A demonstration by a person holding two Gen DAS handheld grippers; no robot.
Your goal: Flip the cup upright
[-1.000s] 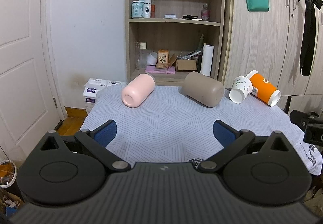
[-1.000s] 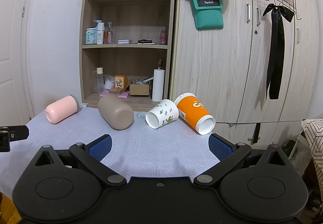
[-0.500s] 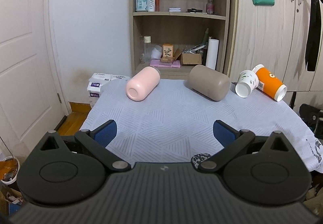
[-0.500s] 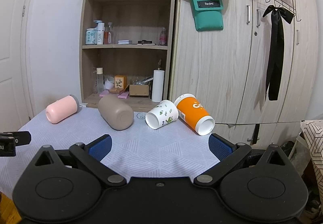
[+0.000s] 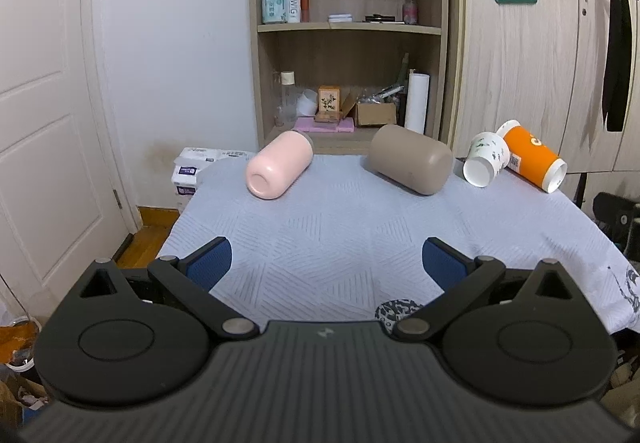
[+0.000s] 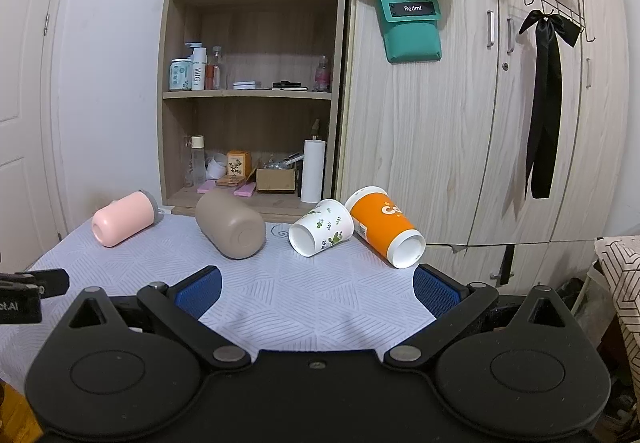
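Several cups lie on their sides along the far edge of the table: a pink cup (image 5: 278, 171) (image 6: 122, 218), a taupe cup (image 5: 410, 159) (image 6: 232, 225), a white cup with green leaves (image 5: 485, 159) (image 6: 320, 233) and an orange paper cup (image 5: 532, 156) (image 6: 386, 229). My left gripper (image 5: 325, 261) is open and empty over the near part of the table. My right gripper (image 6: 318, 289) is open and empty, short of the white and orange cups.
The table carries a pale blue patterned cloth (image 5: 340, 227) (image 6: 304, 295). Behind it stand a wooden shelf unit (image 5: 348, 43) and wardrobe doors (image 6: 480, 123). A white door (image 5: 40, 103) is at the left. Part of the left gripper (image 6: 24, 295) shows in the right wrist view.
The left wrist view has tilted upward and drawn back a little, so the cups sit lower and farther. The right gripper has hardly moved. Both stay open.
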